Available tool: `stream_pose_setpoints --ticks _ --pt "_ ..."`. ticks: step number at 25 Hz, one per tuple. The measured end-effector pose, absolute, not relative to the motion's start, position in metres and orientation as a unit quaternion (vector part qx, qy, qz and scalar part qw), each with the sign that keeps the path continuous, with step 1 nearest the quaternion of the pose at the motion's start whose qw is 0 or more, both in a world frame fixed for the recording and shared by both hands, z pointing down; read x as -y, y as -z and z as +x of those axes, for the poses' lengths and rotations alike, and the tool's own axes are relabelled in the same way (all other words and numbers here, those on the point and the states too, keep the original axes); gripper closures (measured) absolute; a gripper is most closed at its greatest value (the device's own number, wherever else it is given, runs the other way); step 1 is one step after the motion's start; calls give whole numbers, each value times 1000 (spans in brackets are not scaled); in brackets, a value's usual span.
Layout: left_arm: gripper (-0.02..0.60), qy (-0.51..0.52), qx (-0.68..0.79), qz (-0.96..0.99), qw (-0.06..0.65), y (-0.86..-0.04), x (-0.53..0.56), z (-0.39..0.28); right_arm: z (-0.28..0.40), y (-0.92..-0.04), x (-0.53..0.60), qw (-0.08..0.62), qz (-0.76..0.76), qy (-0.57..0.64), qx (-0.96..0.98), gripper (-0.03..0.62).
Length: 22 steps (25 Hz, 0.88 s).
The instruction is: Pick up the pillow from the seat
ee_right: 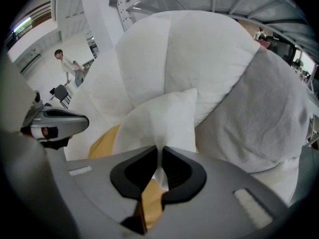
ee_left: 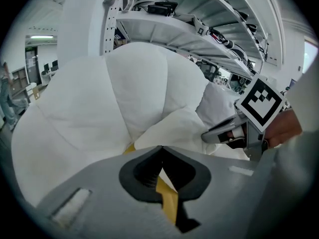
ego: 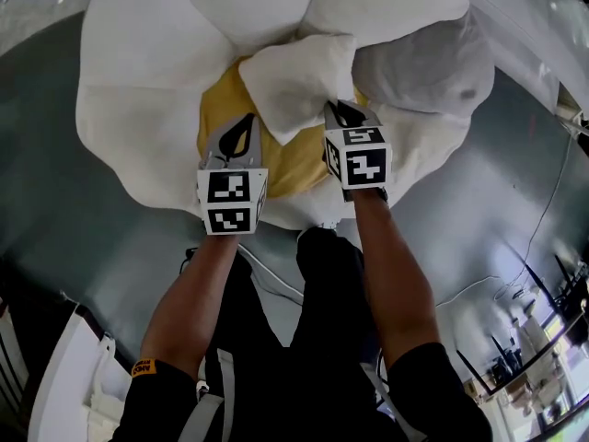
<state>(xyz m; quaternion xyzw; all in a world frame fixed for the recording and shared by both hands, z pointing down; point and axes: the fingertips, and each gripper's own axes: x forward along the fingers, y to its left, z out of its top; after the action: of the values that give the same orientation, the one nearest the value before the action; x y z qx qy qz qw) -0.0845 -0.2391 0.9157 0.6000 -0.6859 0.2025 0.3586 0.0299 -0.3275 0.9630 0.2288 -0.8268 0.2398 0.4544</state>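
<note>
In the head view, the white pillow lies on the yellow seat of the petal-shaped chair. Your left tool is at its lower left edge and your right tool at its lower right edge.

In the left gripper view, the left tool is closed, tips together on the pillow's near edge, with a sliver of white cloth between the pads.

In the right gripper view, the right tool is pinched on a fold of the pillow, beside a grey cushion.
</note>
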Motion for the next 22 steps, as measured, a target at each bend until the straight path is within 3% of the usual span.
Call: stream_pose_setpoints --ticks 10,22 --pt "578 -190 676 615 359 -840 234 -79 29 -876 316 429 247 -244 834 565" --pt "578 -176 658 648 341 -690 220 -70 42 -708 285 389 294 -252 836 565"
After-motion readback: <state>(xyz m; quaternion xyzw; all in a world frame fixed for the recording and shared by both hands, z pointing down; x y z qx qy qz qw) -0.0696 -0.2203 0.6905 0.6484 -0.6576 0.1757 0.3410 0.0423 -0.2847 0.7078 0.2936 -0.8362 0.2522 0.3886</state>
